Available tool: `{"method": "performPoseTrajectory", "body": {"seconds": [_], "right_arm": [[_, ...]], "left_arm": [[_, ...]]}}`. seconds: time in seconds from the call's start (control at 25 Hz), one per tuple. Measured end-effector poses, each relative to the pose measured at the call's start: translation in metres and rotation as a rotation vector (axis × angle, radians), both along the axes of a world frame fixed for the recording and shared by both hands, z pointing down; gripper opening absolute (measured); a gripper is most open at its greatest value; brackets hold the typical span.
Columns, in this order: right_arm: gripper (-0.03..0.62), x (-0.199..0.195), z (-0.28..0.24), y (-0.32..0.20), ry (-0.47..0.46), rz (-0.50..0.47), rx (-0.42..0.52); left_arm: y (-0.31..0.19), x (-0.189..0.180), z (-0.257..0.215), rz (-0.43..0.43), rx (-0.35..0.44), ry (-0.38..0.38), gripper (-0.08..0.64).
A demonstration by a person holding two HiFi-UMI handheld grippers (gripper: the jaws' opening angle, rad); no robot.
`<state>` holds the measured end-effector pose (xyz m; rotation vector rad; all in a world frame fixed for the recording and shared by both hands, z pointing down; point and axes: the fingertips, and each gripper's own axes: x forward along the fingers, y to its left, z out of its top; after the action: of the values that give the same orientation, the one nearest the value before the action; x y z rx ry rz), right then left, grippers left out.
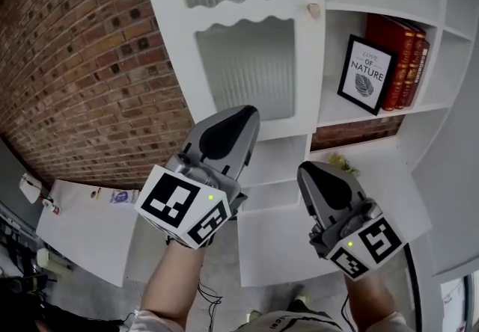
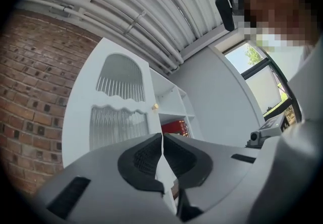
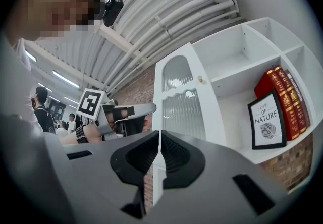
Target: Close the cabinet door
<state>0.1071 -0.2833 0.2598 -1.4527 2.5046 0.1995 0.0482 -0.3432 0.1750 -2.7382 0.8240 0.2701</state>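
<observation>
The white cabinet door (image 1: 247,61) has two ribbed glass panes and a small wooden knob (image 1: 313,9) on its right edge. It stands across the left half of the cabinet front and looks flush with it; the door (image 2: 118,117) and the knob (image 2: 155,107) also show in the left gripper view, and the door (image 3: 184,102) in the right gripper view. My left gripper (image 1: 238,115) is shut and empty, its tip in front of the door's lower edge. To its right and lower, my right gripper (image 1: 310,170) is shut and empty too, apart from the cabinet.
Open shelves right of the door hold a framed "Nature" print (image 1: 366,74) and red books (image 1: 400,54). A brick wall (image 1: 82,69) runs left of the cabinet, with a white board (image 1: 90,226) below it. People stand far off (image 3: 43,112).
</observation>
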Motion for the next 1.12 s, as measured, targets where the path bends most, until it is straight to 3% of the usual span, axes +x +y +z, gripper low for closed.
{"method": "performPoseTrajectory", "body": {"seconds": [0.36,0.84,1.12], "right_arm": [[0.018,-0.035,0.011,0.018,0.024,0.049,-0.012],[0.017,-0.073,0.020,0.056,0.069,0.092,-0.021],[0.015,-0.082,0.033,0.070,0.104,0.133,-0.055]], "left_arm": [[0.025,-0.039,0.039,0.018,-0.086,0.028,0.012],[0.089,-0.069,0.079,0.075,-0.162,0.043,0.011],[0.107,-0.082,0.099,0.062,-0.193,0.060,0.011]]}}
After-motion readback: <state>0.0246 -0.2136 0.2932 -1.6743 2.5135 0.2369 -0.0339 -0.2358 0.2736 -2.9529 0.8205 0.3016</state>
